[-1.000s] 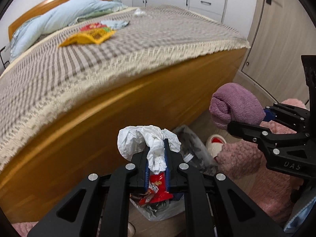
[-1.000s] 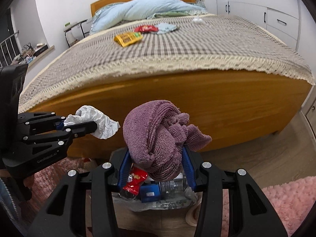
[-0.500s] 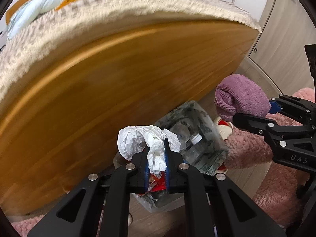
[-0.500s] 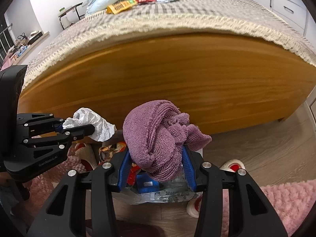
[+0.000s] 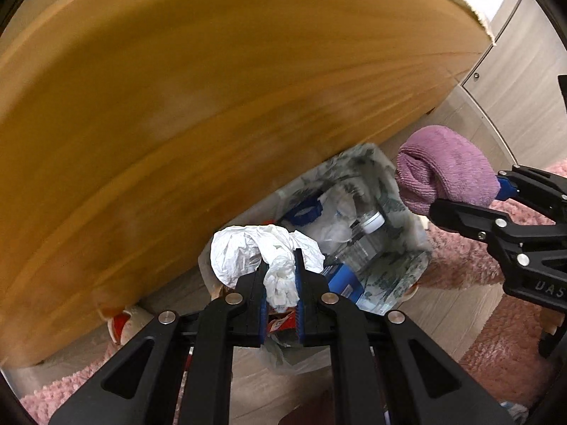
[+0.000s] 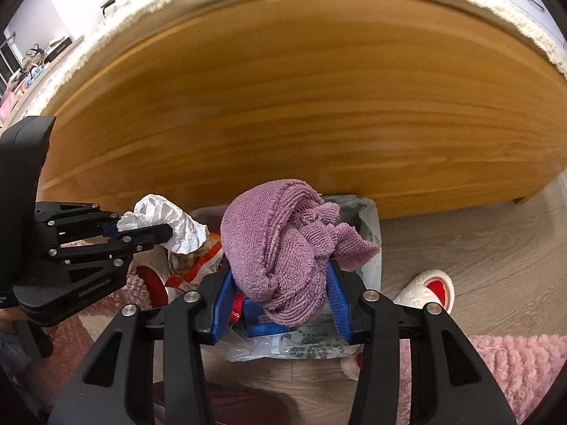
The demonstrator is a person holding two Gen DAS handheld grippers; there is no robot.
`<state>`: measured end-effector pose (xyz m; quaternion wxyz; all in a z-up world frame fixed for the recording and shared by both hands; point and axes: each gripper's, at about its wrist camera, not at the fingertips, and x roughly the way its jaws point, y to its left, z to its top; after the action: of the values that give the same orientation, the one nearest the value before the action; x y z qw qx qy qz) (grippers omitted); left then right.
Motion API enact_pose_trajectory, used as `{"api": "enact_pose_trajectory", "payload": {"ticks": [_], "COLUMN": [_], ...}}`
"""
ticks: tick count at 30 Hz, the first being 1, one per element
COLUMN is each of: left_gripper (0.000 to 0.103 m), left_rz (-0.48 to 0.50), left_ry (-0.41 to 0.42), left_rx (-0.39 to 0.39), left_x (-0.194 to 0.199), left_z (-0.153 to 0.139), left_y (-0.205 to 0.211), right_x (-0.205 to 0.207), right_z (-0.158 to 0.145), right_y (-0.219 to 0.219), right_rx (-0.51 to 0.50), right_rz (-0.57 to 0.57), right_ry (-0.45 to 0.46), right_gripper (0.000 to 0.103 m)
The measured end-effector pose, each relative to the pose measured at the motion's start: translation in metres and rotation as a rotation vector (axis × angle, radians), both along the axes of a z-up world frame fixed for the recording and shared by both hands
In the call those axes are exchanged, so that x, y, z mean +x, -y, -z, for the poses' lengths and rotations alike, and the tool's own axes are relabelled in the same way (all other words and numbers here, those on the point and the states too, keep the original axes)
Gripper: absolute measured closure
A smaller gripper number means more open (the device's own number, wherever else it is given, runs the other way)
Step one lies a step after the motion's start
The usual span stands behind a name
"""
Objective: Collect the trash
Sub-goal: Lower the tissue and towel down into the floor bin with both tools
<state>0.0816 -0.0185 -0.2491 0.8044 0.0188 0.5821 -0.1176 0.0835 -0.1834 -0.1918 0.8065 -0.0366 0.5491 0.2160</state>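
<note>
1. L gripper point(image 5: 280, 279): jaws nearly together, clamped on crumpled white tissue point(image 5: 262, 251). The wad bulges out above and to the 10 o'clock side of the fingertips.
2. R gripper point(image 6: 280, 283): jaws partly apart, blue pads pressed on both sides of a bunched purple cloth point(image 6: 283, 244). Cloth fills the gap and spills over the top, w/ a loose flap toward 3 o'clock.
3. Trash bin point(image 5: 393, 269), lined w/ a patterned plastic bag, sits on the wood floor point(image 6: 460, 248), right against the wooden bed frame point(image 5: 212, 106). In the L wrist view it's directly beyond the tissue, at 1 o'clock from the L fingertips.
4. Inside the bin: clear plastic bottle w/ white cap point(image 5: 368, 233), a blue box point(image 5: 343, 279), red snack wrappers point(image 5: 280, 322).
5. In the R wrist view the bin lies under and behind the purple cloth; the L gripper w/ tissue is at 9 o'clock, over the bin's left edge.
6. Pink fluffy rug point(image 6: 514, 364) at 4 o'clock in the R wrist view; white-and-red slipper point(image 6: 428, 290) at 3 o'clock, just beside the bin.
</note>
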Motion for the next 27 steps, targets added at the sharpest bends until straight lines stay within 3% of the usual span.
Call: {"api": "enact_pose_trajectory", "payload": {"ticks": [16,27], "left_gripper": [0.094,0.094], "left_rz": [-0.053,-0.059], "left_ry": [-0.083,-0.137], "left_rx": [0.009,0.05], "left_x": [0.02,0.025], "left_z": [0.041,0.072], "left_y": [-0.002,0.0], "right_x": [0.016,0.022], "right_z": [0.049,0.078], "right_y": [-0.013,-0.03], "right_rx": [-0.016,-0.057], "right_rz": [0.036,0.028], "right_ry": [-0.177,-0.234], "right_gripper": [0.057,0.057]}}
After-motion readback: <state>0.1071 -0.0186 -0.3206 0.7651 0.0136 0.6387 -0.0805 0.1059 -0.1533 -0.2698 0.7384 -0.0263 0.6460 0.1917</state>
